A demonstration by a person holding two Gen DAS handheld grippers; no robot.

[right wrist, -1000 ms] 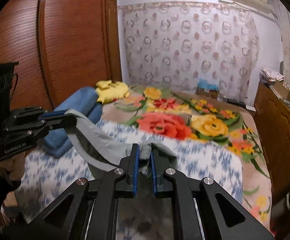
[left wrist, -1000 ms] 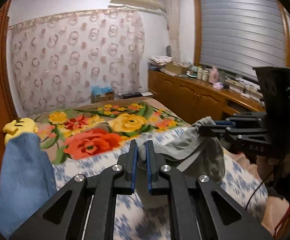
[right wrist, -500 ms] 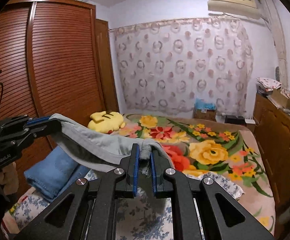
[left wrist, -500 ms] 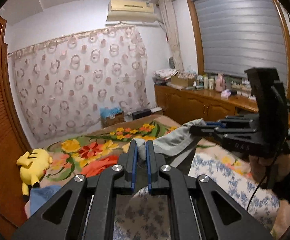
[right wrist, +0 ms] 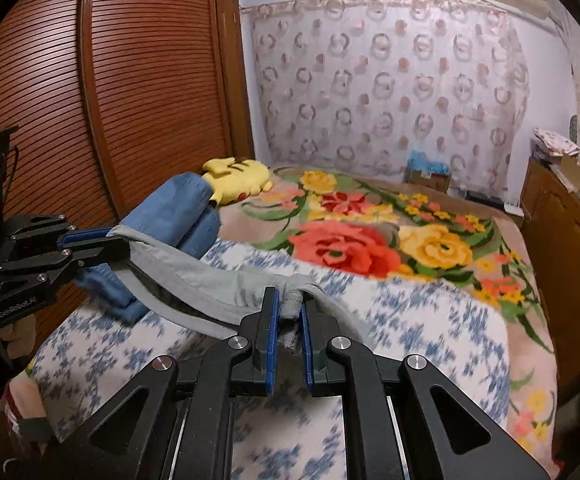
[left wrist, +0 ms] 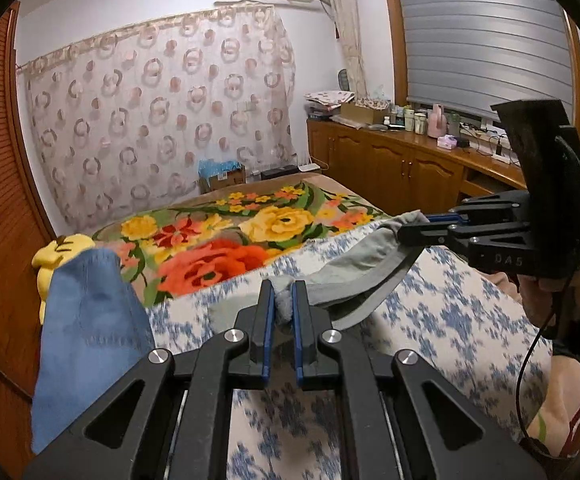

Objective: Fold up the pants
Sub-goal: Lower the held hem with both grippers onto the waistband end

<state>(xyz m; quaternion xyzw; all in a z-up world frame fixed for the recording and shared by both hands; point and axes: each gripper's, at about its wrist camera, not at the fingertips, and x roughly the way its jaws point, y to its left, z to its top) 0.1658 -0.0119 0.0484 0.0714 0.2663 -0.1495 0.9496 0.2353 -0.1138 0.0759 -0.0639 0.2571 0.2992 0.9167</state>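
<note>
Grey pants (left wrist: 354, 276) hang stretched between the two claws, above the blue-flowered sheet (left wrist: 442, 320). Left gripper (left wrist: 283, 300) is clamped on one bunched end, right gripper (right wrist: 290, 308) on the other. Folded blue cloth (right wrist: 178, 216) lies just beyond the left claw, against a yellow plush toy (right wrist: 238, 176).

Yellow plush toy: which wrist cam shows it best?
Right wrist view: the yellow plush toy lies in plain sight beyond the folded blue cloth. In the left wrist view the blue cloth hides most of the toy.
</note>
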